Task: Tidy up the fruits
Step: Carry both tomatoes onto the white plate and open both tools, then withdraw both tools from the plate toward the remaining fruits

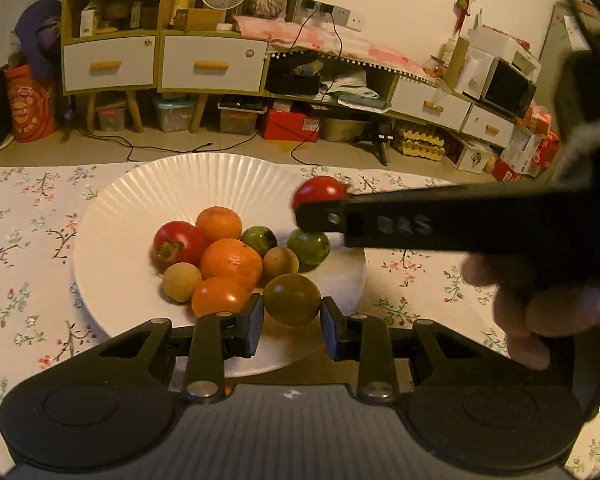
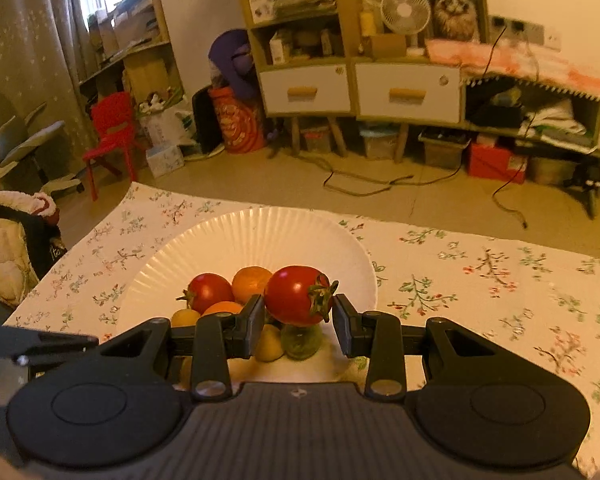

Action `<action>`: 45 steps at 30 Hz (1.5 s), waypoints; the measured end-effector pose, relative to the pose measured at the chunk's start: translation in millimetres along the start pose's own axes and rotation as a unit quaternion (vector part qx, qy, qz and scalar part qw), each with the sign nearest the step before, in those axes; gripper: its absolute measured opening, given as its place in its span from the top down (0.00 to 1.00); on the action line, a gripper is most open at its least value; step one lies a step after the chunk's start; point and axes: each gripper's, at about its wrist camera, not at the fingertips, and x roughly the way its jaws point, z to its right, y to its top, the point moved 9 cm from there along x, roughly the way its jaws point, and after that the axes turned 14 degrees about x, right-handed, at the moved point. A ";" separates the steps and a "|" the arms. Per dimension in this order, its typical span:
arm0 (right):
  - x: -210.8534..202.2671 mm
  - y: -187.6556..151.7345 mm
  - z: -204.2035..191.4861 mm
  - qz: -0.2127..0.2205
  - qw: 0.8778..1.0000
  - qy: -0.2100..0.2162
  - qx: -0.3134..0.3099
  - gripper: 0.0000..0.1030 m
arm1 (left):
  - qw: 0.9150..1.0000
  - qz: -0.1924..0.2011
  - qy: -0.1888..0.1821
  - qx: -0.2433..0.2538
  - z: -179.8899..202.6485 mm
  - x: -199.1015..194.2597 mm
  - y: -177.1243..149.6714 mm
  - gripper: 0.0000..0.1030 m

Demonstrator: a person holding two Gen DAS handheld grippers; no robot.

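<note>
A white ribbed plate [image 1: 140, 200] [image 2: 268, 232] on the flowered tablecloth holds several small fruits: red tomatoes, oranges [image 1: 231, 263], green tomatoes [image 1: 309, 245] and tan round fruits. My left gripper [image 1: 292, 314] is shut on a dark green-brown tomato [image 1: 292, 298] over the plate's near edge. In the right wrist view my right gripper [image 2: 298, 312] is shut on a red tomato [image 2: 296, 294] held above the plate's fruits. In the left wrist view that gripper reaches in from the right, with the red tomato [image 1: 320, 190] at its tip.
The flowered tablecloth [image 2: 480, 280] spreads bare to the right of the plate. A person's hand [image 1: 540, 308] holds the right gripper. Beyond the table's far edge lie floor, cables, cabinets and a red chair [image 2: 112, 136]. A padded jacket [image 2: 4, 248] sits at the table's left.
</note>
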 end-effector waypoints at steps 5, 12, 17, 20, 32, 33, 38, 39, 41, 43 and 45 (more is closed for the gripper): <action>11.5 -1.0 -0.9 -0.020 1.000 0.007 -0.008 0.67 | 1.000 0.001 0.009 -0.001 -1.1 6.2 3.2 0.71; 16.6 1.9 -3.6 -0.032 0.999 0.004 -0.016 0.67 | 1.000 0.005 0.007 -0.009 -2.9 8.9 4.1 0.71; 18.2 3.5 -6.5 -0.039 0.999 0.001 -0.023 0.66 | 1.000 0.007 0.002 -0.007 -1.5 7.0 4.3 0.71; 17.9 5.3 -8.1 -0.039 0.999 -0.001 -0.024 0.66 | 1.000 0.009 0.000 -0.006 -2.4 5.1 4.5 0.69; -0.1 17.0 -14.2 -0.015 0.999 -0.011 -0.027 0.38 | 1.000 0.013 -0.004 0.010 3.2 -10.2 8.2 0.50; -2.2 17.4 -14.4 -0.013 0.999 -0.012 -0.028 0.36 | 1.000 0.015 -0.002 0.013 4.1 -12.3 8.0 0.49; -14.5 17.5 -13.4 -0.004 0.999 -0.020 -0.025 0.26 | 1.000 0.014 -0.001 0.026 7.7 -22.2 6.7 0.40; -16.4 17.1 -13.0 -0.003 0.999 -0.023 -0.026 0.25 | 0.999 0.014 0.000 0.029 8.7 -24.8 6.3 0.38; -20.6 15.9 -13.0 -0.002 0.999 -0.031 -0.030 0.24 | 0.999 0.015 0.001 0.036 10.6 -30.4 5.9 0.35; -25.0 14.8 -13.3 0.000 0.999 -0.036 -0.033 0.22 | 0.999 0.015 0.002 0.043 11.5 -34.8 5.5 0.32; -29.5 13.0 -14.4 0.002 0.999 -0.040 -0.035 0.20 | 0.999 0.016 0.004 0.048 12.4 -39.7 4.7 0.27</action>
